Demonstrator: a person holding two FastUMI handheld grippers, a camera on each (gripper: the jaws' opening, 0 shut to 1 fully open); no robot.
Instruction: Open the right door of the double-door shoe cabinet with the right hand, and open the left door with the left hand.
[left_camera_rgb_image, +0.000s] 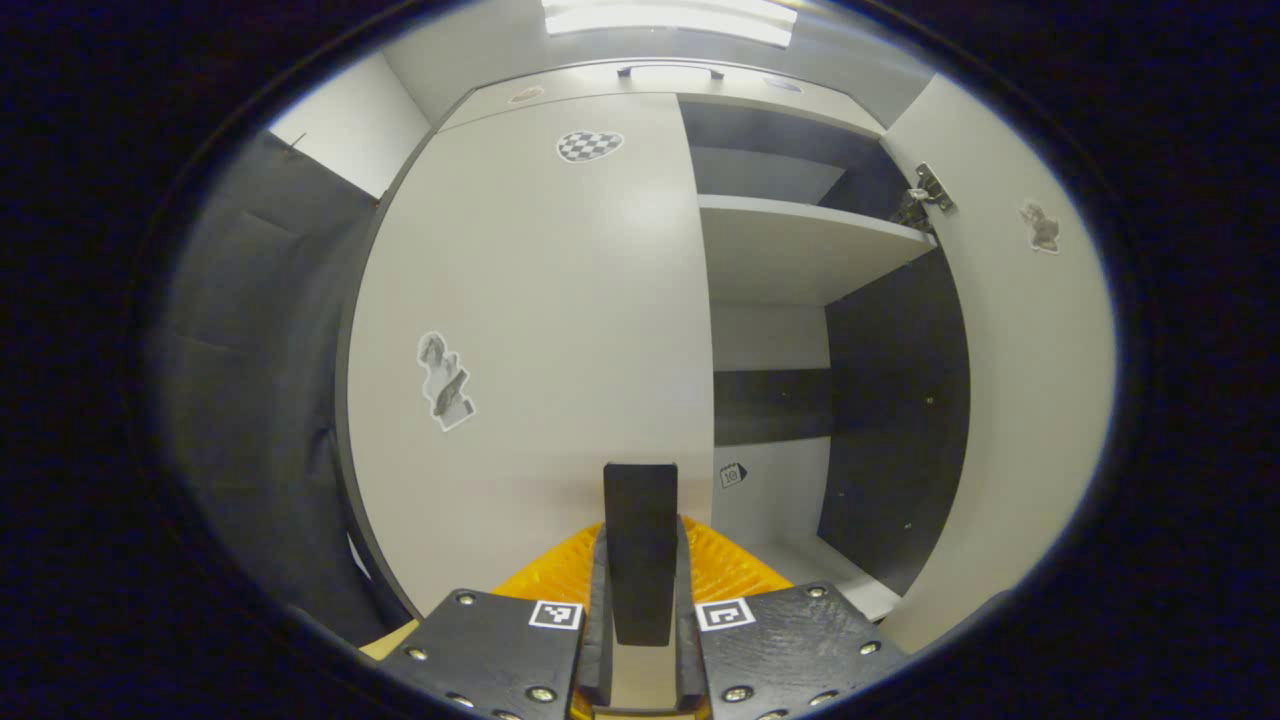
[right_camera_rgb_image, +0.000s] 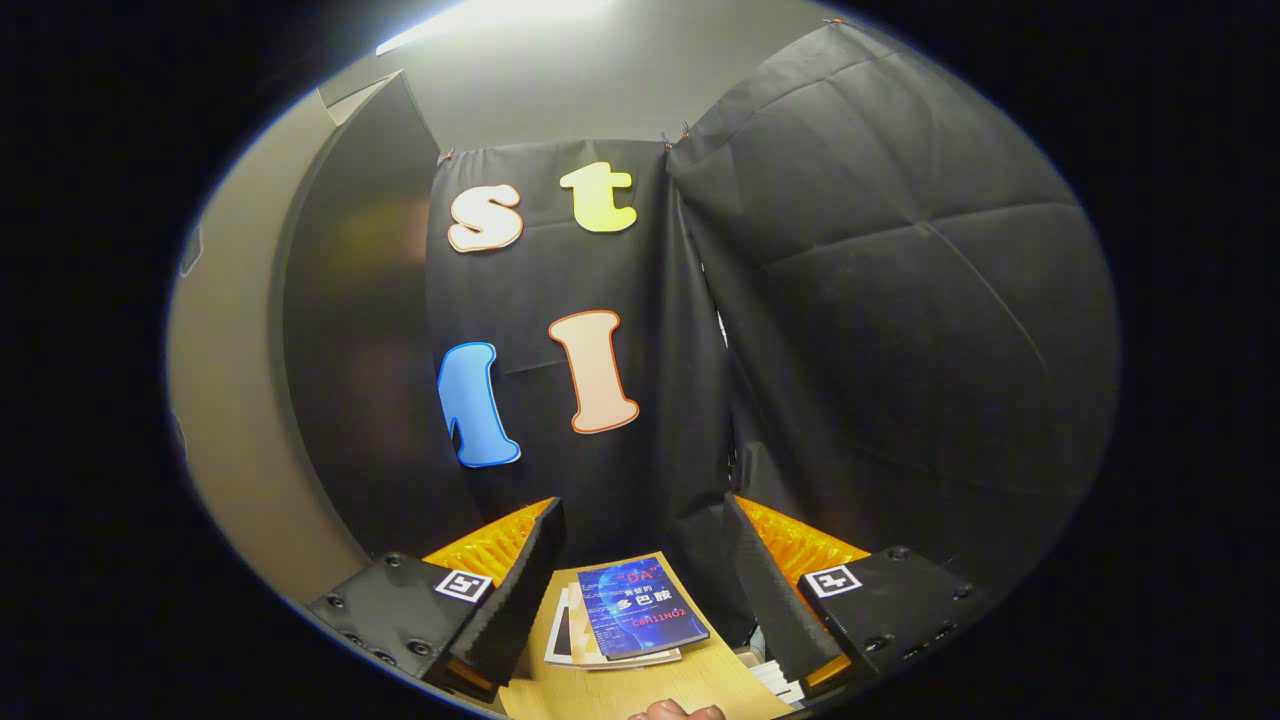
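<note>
At the bottom centre of the left gripper view, the left gripper (left_camera_rgb_image: 641, 560) has its two fingers pressed together into one upright bar with nothing pinched between them. Just behind their tips stands the left door (left_camera_rgb_image: 540, 330) of the shoe cabinet (left_camera_rgb_image: 650, 85), a pale flat panel filling the middle of the frame; whether the tips touch it I cannot tell. It carries a small cut-out sticker (left_camera_rgb_image: 445, 382) at mid-left and a checkered sticker (left_camera_rgb_image: 589, 146) near its top. To the right of the door's edge the cabinet stands open. Inside, a pale shelf (left_camera_rgb_image: 800, 250) crosses the upper right, with a dark compartment above it and a taller one below it, dark-walled on the right; both hold nothing that I can see apart from a small tag (left_camera_rgb_image: 733, 475) on the back panel low down. The right door (left_camera_rgb_image: 1030, 400) is swung out along the right of the frame, a hinge (left_camera_rgb_image: 925, 195) showing at its upper inner edge.

In the right gripper view, the right gripper (right_camera_rgb_image: 640, 590) sits at the bottom with its fingers spread wide apart and nothing between them. Below and between them lies a wooden surface (right_camera_rgb_image: 660, 690) bearing a small stack of books (right_camera_rgb_image: 630, 610), a blue cover on top. A fingertip (right_camera_rgb_image: 670, 711) shows at the very bottom edge. Beyond hangs the black booth wall, and along the left of the frame runs a pale panel with a dark face.
</note>
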